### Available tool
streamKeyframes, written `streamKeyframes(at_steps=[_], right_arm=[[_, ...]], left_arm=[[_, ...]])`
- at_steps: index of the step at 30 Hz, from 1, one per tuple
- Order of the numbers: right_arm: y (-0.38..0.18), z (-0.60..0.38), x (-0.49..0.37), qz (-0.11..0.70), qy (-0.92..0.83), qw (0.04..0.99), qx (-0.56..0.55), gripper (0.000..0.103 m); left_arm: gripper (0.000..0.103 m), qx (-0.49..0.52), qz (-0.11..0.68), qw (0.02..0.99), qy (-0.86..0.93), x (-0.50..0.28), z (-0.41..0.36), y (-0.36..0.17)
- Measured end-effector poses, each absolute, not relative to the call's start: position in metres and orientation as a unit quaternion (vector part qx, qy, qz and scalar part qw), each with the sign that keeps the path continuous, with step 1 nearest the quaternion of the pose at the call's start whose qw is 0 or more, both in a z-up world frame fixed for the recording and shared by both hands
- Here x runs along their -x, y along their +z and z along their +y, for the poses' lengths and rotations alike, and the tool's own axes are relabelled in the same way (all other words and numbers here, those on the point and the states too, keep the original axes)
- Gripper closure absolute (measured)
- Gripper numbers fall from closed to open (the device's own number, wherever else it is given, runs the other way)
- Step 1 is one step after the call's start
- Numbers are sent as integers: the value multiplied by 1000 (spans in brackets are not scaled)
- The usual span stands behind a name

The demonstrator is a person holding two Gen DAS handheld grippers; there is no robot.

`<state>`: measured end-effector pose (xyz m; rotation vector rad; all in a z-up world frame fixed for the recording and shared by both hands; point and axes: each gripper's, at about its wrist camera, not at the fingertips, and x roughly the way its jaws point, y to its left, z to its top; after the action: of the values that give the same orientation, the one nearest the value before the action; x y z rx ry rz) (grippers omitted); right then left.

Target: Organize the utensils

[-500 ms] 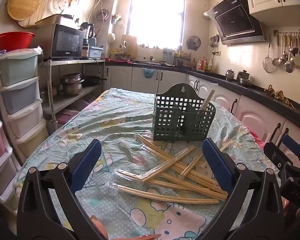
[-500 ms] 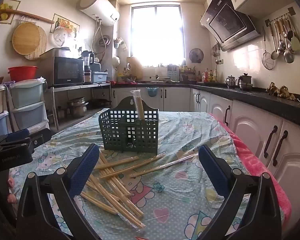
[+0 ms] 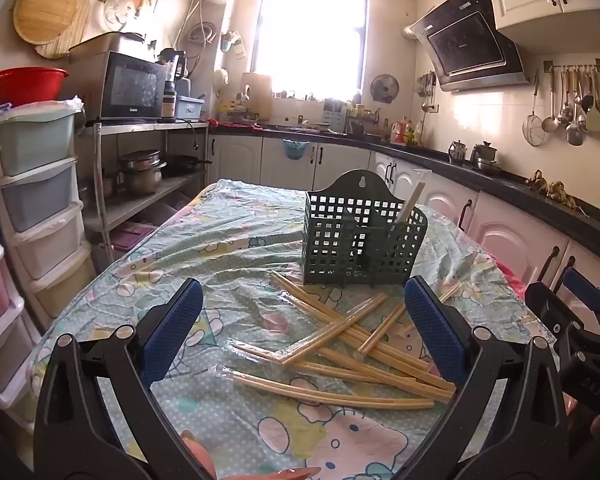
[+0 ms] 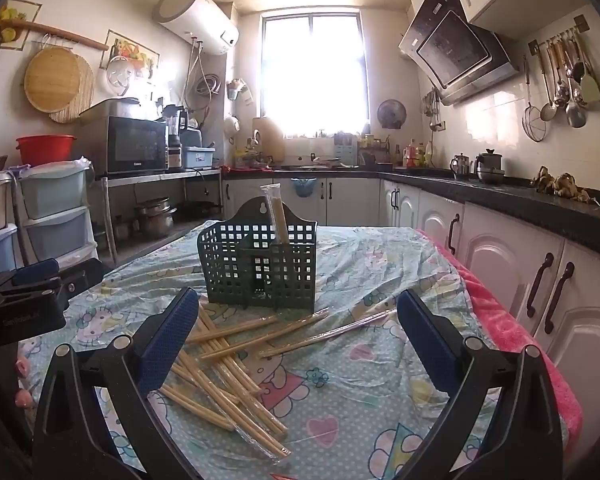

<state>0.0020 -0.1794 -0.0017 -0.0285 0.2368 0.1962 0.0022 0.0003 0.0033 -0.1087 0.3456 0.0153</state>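
A dark green perforated utensil holder (image 3: pixel 362 236) stands upright on the table, also in the right wrist view (image 4: pixel 260 264). One wrapped chopstick pair (image 4: pixel 278 216) leans inside it, seen too in the left wrist view (image 3: pixel 410 202). Several wrapped chopstick pairs (image 3: pixel 340 344) lie scattered on the tablecloth in front of the holder, also in the right wrist view (image 4: pixel 228 364). My left gripper (image 3: pixel 304 336) is open and empty above the pile. My right gripper (image 4: pixel 296 344) is open and empty, above the pile's right side.
The table has a cartoon-print cloth under clear plastic (image 3: pixel 228 248). Plastic drawer units (image 3: pixel 40 184) and a shelf with a microwave (image 3: pixel 134 86) stand at the left. Counter and white cabinets (image 4: pixel 520 248) run along the right. A pink cloth (image 4: pixel 512 332) hangs at the table's right edge.
Both grippers have shifted only slightly; the views are nearly the same. Nothing was taken hold of or moved.
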Motion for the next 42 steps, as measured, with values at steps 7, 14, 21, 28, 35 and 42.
streamKeyframes(at_steps=[7, 14, 21, 28, 35, 42], right_arm=[[1, -179, -2, 119, 96, 988, 13, 6], [1, -177, 0, 120, 96, 988, 13, 6], [-1, -177, -1, 118, 98, 988, 14, 6], [-1, -176, 0, 118, 99, 988, 14, 6], [-1, -177, 0, 118, 98, 988, 14, 6], [-2, -176, 0, 118, 99, 988, 14, 6]], left_arm=[[10, 52, 169, 984, 8, 1, -1, 3], [10, 52, 168, 984, 9, 1, 0, 2], [10, 52, 169, 984, 8, 0, 0, 2], [10, 53, 168, 984, 8, 0, 0, 2], [10, 53, 169, 984, 8, 0, 0, 2], [10, 54, 172, 984, 9, 1, -2, 4]])
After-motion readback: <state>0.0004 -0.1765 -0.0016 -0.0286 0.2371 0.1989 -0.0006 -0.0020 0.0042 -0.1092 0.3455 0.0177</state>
